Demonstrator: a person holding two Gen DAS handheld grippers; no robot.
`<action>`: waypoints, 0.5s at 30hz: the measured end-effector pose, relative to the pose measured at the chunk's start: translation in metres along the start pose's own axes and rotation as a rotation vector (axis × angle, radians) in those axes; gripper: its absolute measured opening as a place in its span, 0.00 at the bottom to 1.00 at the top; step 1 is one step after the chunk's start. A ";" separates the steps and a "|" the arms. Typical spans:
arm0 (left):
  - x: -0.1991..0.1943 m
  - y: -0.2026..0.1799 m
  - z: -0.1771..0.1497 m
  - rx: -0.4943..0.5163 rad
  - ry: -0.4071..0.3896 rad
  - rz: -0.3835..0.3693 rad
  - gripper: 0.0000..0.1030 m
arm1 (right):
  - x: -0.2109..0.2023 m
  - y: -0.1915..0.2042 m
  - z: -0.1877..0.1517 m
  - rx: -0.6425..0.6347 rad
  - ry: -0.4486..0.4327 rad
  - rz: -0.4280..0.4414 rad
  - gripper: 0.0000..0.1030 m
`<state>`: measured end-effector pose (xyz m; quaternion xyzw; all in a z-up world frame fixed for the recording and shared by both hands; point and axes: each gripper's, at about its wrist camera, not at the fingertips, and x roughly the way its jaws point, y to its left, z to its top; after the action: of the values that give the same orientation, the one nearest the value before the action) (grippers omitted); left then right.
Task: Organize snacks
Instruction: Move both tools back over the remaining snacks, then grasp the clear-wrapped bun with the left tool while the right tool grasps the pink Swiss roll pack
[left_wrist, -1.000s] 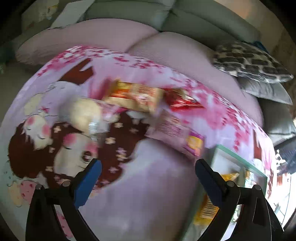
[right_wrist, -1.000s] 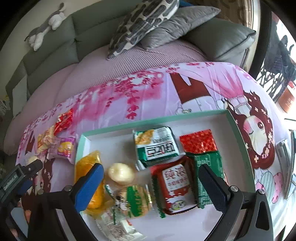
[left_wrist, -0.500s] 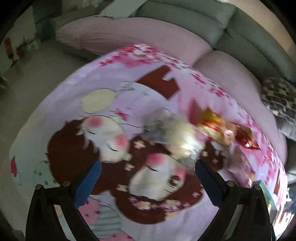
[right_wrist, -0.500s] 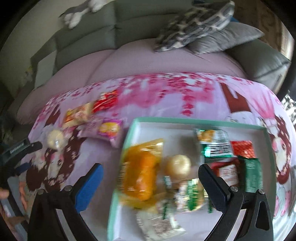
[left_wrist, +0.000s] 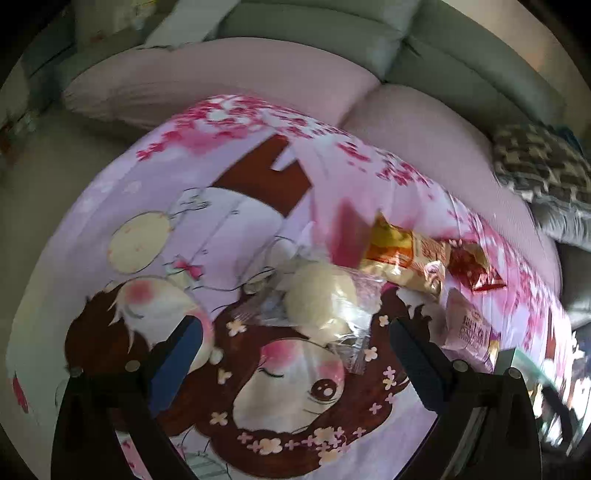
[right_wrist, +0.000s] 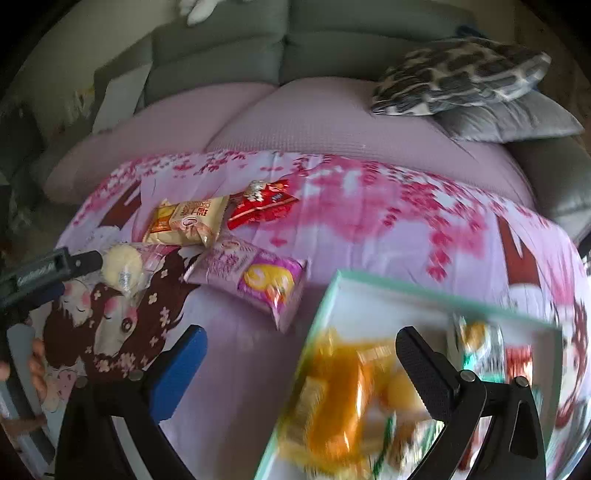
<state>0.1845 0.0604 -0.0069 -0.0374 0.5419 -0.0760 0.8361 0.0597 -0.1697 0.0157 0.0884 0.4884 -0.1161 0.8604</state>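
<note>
A pale round bun in clear wrap (left_wrist: 321, 302) lies on the cartoon-print cloth just ahead of my open, empty left gripper (left_wrist: 295, 343); it also shows in the right wrist view (right_wrist: 122, 267), with the left gripper (right_wrist: 48, 271) beside it. Behind it lie a yellow-beige snack pack (left_wrist: 406, 258) (right_wrist: 188, 221), a red pack (left_wrist: 474, 264) (right_wrist: 264, 206) and a pink-purple pack (left_wrist: 469, 332) (right_wrist: 258, 277). My right gripper (right_wrist: 301, 350) is open and empty over the left edge of the green-rimmed white tray (right_wrist: 406, 286), which holds several snacks, among them an orange pack (right_wrist: 340, 398).
A pink-covered sofa seat (right_wrist: 295, 118) with grey back cushions runs behind the table. A patterned pillow (right_wrist: 458, 81) and a grey pillow (right_wrist: 509, 122) lie at the right. The tray's corner (left_wrist: 517, 360) shows at the far right of the left wrist view.
The left gripper swung left away from the tray and now centres on the wrapped bun. The right gripper shifted left from over the tray middle to its left edge.
</note>
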 end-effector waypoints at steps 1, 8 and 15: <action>0.002 -0.002 0.000 0.015 -0.001 0.002 0.98 | 0.006 0.005 0.009 -0.023 0.010 0.005 1.00; 0.024 -0.004 0.005 0.047 0.038 -0.009 0.98 | 0.048 0.040 0.045 -0.242 0.116 0.017 1.00; 0.032 -0.007 0.013 0.065 0.046 -0.058 0.98 | 0.077 0.064 0.048 -0.404 0.174 -0.017 1.00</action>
<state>0.2088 0.0477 -0.0296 -0.0242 0.5568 -0.1186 0.8217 0.1556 -0.1303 -0.0242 -0.0802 0.5747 -0.0149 0.8143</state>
